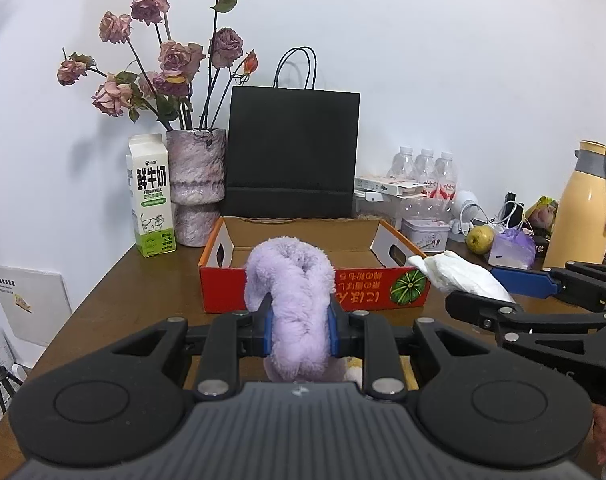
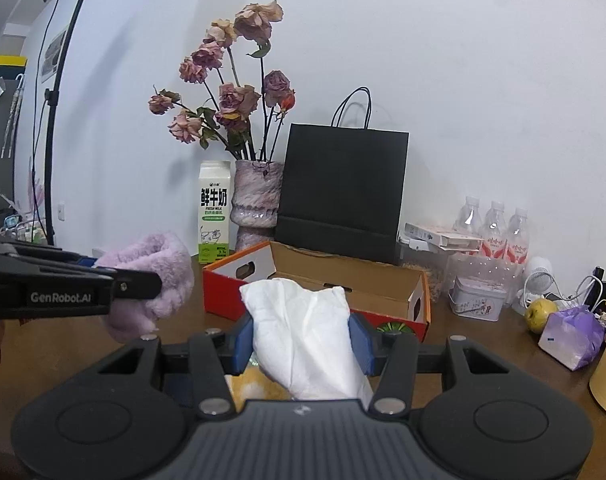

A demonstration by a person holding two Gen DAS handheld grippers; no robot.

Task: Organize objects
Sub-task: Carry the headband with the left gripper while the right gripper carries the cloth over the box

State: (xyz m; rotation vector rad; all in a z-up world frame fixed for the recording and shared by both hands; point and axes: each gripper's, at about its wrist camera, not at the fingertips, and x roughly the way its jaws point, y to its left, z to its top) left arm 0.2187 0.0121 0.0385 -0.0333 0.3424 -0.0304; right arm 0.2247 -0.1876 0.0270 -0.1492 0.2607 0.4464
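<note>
Both views ride low over the brown counter (image 1: pixel 115 280), each looking forward along its own fingers and slightly downward toward the white back wall; the left wrist view faces the red cardboard box (image 1: pixel 315 280) nearly square-on and close, the black paper bag (image 1: pixel 293 152) centred behind it; the right wrist view sits further right, seeing the same box at an angle; each catches the other gripper at its edge; both share the box, bag, vase of dried roses (image 2: pixel 259 200), milk carton (image 2: pixel 214 212) and water bottles (image 1: pixel 425 170).
</note>
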